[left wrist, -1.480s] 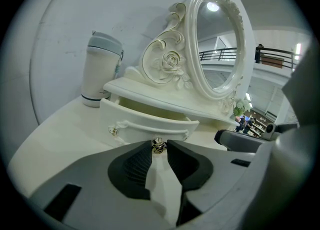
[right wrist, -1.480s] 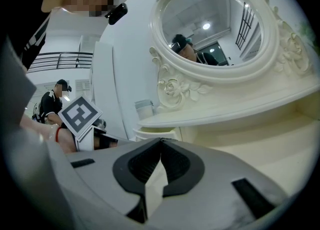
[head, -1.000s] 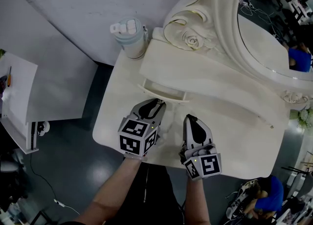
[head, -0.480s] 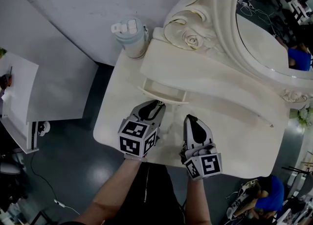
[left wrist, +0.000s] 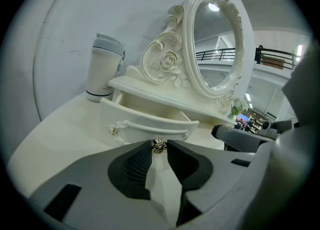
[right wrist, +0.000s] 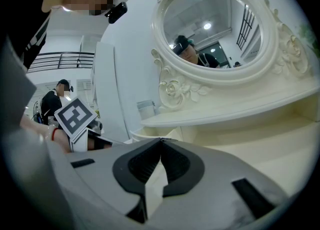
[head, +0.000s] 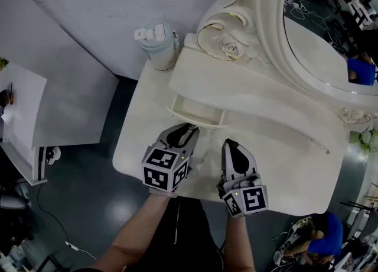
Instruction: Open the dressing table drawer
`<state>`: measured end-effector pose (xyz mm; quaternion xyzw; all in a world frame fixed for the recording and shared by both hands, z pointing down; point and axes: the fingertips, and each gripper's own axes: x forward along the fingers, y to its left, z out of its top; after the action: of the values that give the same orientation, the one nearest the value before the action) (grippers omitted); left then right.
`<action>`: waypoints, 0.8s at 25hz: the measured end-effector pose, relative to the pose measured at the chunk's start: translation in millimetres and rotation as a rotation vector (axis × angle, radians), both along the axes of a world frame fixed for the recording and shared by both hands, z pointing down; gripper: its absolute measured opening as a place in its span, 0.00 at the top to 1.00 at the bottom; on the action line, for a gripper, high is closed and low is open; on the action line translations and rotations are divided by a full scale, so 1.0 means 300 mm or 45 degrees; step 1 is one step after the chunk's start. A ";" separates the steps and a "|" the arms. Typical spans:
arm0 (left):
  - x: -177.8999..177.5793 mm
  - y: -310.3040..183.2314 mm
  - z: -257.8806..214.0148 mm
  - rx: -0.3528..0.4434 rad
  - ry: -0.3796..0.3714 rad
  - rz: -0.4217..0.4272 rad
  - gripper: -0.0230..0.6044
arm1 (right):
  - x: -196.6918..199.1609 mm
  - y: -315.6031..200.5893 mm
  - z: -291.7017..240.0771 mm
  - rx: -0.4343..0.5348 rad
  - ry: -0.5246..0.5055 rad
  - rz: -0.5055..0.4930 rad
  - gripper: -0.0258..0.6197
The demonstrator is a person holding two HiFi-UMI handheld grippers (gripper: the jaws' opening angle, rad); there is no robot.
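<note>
The cream dressing table (head: 277, 164) has a small drawer (head: 195, 111) under its raised shelf, pulled partly out. In the left gripper view the curved drawer front (left wrist: 145, 121) shows, with a dark metal knob (left wrist: 158, 145) at its middle. My left gripper (left wrist: 158, 147) is shut on that knob, which sits pinched between the jaw tips. From the head view the left gripper (head: 192, 128) reaches to the drawer front. My right gripper (head: 229, 143) hovers over the tabletop beside it. Its jaws (right wrist: 161, 140) are shut with nothing in them.
A pale lidded tumbler (head: 156, 43) stands at the table's back left corner. An ornate oval mirror (head: 319, 40) rises behind the shelf. A second small fitting (left wrist: 113, 130) sits on the drawer front's left. A white side table (head: 23, 111) stands to the left.
The left gripper has drawn back very slightly toward the table's near edge, the drawer front with it. The right gripper has stayed where it was.
</note>
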<state>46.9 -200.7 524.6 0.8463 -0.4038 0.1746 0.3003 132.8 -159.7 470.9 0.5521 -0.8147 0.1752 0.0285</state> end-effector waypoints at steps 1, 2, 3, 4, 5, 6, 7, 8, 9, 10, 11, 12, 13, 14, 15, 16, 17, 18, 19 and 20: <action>0.000 0.002 -0.001 -0.002 0.001 -0.001 0.78 | 0.000 0.000 0.000 0.000 0.000 0.000 0.96; 0.000 0.004 -0.001 -0.004 0.003 -0.002 0.78 | 0.001 0.001 -0.001 0.000 -0.001 -0.001 0.96; 0.000 0.005 -0.001 -0.006 0.003 -0.003 0.78 | 0.001 0.001 -0.002 0.000 -0.001 -0.001 0.96; 0.000 0.007 -0.002 -0.007 0.003 -0.004 0.78 | 0.001 0.001 -0.002 0.000 -0.002 -0.002 0.96; -0.001 0.008 -0.001 -0.008 0.002 -0.005 0.78 | 0.002 0.001 -0.002 0.000 -0.002 -0.003 0.96; -0.001 0.010 -0.001 -0.008 0.002 -0.006 0.78 | 0.001 0.001 -0.001 -0.001 -0.003 -0.004 0.96; -0.001 0.011 0.000 -0.008 0.002 -0.007 0.78 | 0.001 0.001 0.000 -0.001 -0.003 -0.005 0.96; -0.002 0.013 0.000 -0.008 0.002 -0.009 0.78 | 0.001 0.002 0.001 -0.002 -0.004 -0.007 0.96; -0.002 0.015 0.000 -0.008 0.002 -0.010 0.78 | 0.001 0.003 0.001 -0.002 -0.004 -0.008 0.96; -0.002 0.017 0.000 -0.009 0.002 -0.010 0.78 | 0.001 0.004 0.001 -0.001 -0.004 -0.009 0.96; -0.002 0.019 0.000 -0.010 0.002 -0.011 0.78 | 0.002 0.005 0.000 -0.001 -0.005 -0.010 0.96; -0.001 0.022 0.000 -0.010 0.002 -0.011 0.78 | 0.002 0.005 0.000 -0.001 -0.005 -0.011 0.96; -0.002 0.025 0.000 -0.011 0.002 -0.011 0.78 | 0.001 0.006 0.000 -0.001 -0.006 -0.011 0.96; -0.003 0.027 0.000 -0.012 0.002 -0.011 0.78 | 0.000 0.007 0.000 -0.001 -0.007 -0.013 0.96; -0.003 0.029 0.000 -0.012 0.001 -0.011 0.78 | 0.000 0.007 0.000 -0.001 -0.007 -0.014 0.96; -0.003 0.031 0.000 -0.013 0.001 -0.012 0.78 | 0.000 0.007 0.000 -0.001 -0.007 -0.015 0.96; -0.003 0.033 0.000 -0.012 0.000 -0.012 0.78 | 0.001 0.008 0.000 -0.001 -0.007 -0.015 0.96; -0.004 0.035 0.000 -0.012 0.000 -0.013 0.78 | 0.001 0.009 0.000 -0.001 -0.008 -0.015 0.96; -0.004 0.037 0.000 -0.012 0.000 -0.013 0.78 | 0.001 0.010 -0.001 -0.002 -0.008 -0.015 0.96; -0.004 0.039 -0.001 -0.012 0.000 -0.012 0.78 | 0.001 0.011 -0.001 -0.001 -0.008 -0.015 0.96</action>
<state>45.6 -189.0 524.4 0.8429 -0.4071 0.1750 0.3053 133.3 -156.5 470.5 0.5466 -0.8179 0.1773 0.0272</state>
